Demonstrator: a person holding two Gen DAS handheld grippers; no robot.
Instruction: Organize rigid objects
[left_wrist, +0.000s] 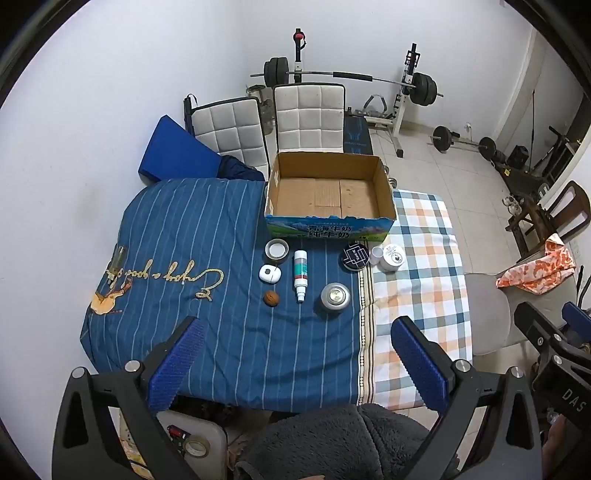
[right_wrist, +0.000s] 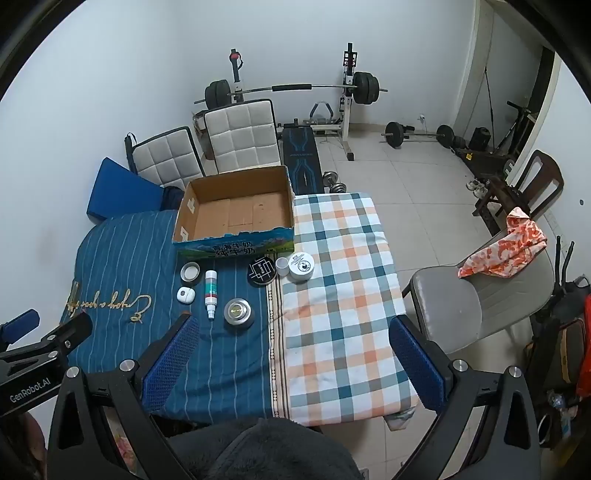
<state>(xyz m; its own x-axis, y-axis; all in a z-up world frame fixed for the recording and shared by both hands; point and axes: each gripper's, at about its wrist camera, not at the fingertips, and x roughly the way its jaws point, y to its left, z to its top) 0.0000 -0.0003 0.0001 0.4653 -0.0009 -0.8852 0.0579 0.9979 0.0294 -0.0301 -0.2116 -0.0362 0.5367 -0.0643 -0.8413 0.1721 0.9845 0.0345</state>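
I can read Chinese print on the near wall of the cardboard box (left_wrist: 327, 229): "纯牛奶" is clear, the line above it looks like "青海牛奶" but is less sure. "GenRobot.AI" stands on the left gripper (right_wrist: 29, 386) body at the left edge of the right view. "DAS" shows on the right gripper (left_wrist: 572, 397) body in the left view. Gold cursive embroidery on the blue striped cloth (left_wrist: 173, 281) is upside down; unreadable. Print on the black round tin (left_wrist: 355, 256), white jar (left_wrist: 392, 256) and spray bottle (left_wrist: 300, 273) is too small.
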